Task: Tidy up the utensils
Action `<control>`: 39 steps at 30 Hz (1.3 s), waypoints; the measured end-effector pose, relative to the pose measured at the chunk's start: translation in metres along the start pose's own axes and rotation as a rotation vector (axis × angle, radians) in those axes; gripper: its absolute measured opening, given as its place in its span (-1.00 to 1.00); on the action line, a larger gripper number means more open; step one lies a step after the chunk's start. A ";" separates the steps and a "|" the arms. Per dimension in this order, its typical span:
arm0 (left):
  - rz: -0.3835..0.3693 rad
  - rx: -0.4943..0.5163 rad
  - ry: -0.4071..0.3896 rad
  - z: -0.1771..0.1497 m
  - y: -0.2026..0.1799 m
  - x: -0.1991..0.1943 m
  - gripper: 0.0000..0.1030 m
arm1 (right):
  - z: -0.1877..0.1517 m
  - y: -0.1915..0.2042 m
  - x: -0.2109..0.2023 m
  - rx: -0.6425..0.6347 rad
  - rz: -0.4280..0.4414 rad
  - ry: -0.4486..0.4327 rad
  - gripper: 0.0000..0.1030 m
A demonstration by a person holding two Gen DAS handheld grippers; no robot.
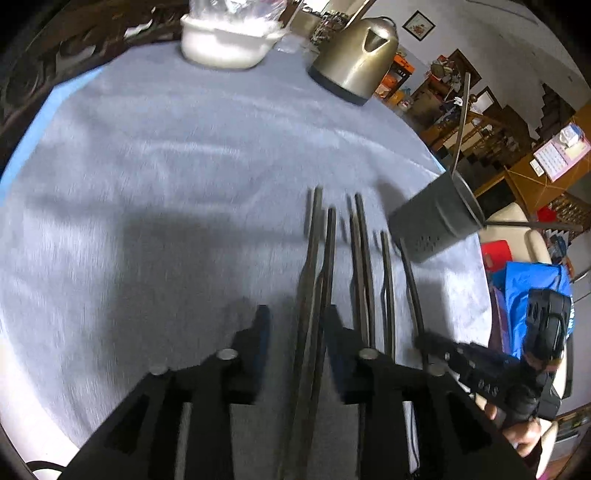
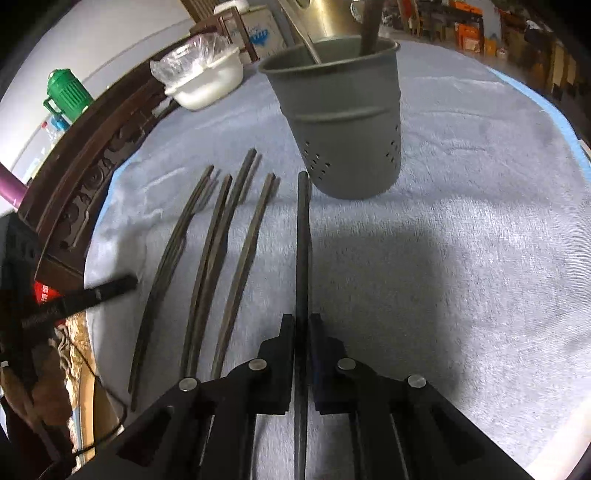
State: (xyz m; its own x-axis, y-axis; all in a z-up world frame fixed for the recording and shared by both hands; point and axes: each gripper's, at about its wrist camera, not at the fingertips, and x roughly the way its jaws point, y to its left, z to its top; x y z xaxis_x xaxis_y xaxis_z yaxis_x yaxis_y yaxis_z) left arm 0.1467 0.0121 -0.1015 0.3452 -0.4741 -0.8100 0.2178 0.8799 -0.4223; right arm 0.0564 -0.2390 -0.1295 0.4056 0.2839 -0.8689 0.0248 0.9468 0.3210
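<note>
Several dark chopsticks (image 2: 207,258) lie side by side on a grey-blue towel (image 1: 147,166). My left gripper (image 1: 297,314) is open; a pair of chopsticks (image 1: 317,258) runs between its fingers, close to the right one, with a gap on the left side. My right gripper (image 2: 302,325) is shut on a single dark chopstick (image 2: 303,240) whose far tip points at the foot of a grey perforated utensil holder (image 2: 343,122). The holder stands upright with a metal handle and a dark stick (image 2: 369,29) in it. In the left wrist view the holder (image 1: 436,221) sits at the right.
A white bowl with a plastic bag (image 1: 229,40) and a metal kettle (image 1: 358,55) stand at the far side of the towel. The carved dark wooden table edge (image 2: 74,177) runs along the left, and a green jug (image 2: 68,92) stands beyond it.
</note>
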 end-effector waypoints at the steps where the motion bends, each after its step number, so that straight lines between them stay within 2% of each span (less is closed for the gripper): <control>1: 0.008 0.014 0.003 0.005 -0.005 0.003 -0.23 | 0.001 -0.001 0.001 0.009 0.004 0.003 -0.79; 7: 0.084 0.095 0.031 0.030 -0.018 0.033 -0.22 | 0.008 -0.004 0.001 0.033 -0.014 -0.015 -0.71; 18: 0.110 0.206 0.061 0.063 -0.035 0.058 -0.22 | 0.031 -0.005 0.015 0.057 -0.017 -0.064 -0.70; 23: 0.055 0.248 0.112 0.068 -0.037 0.073 -0.59 | 0.034 0.005 0.019 0.017 -0.045 -0.083 -0.71; 27: 0.029 0.272 0.128 0.070 -0.041 0.078 -0.76 | 0.037 0.010 0.021 -0.029 -0.074 -0.071 -0.85; 33: -0.008 0.258 0.041 0.072 -0.043 0.050 -0.78 | 0.035 0.014 0.002 -0.039 -0.010 -0.131 -0.86; 39: -0.049 0.254 -0.112 0.074 -0.048 0.004 -0.78 | 0.035 0.025 -0.041 -0.069 0.090 -0.287 -0.86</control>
State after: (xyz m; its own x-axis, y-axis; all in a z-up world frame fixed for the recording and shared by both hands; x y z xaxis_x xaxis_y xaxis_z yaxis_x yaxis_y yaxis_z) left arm 0.2049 -0.0347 -0.0544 0.4243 -0.5291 -0.7349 0.4535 0.8266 -0.3333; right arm 0.0726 -0.2320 -0.0726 0.6448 0.3217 -0.6933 -0.0810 0.9307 0.3566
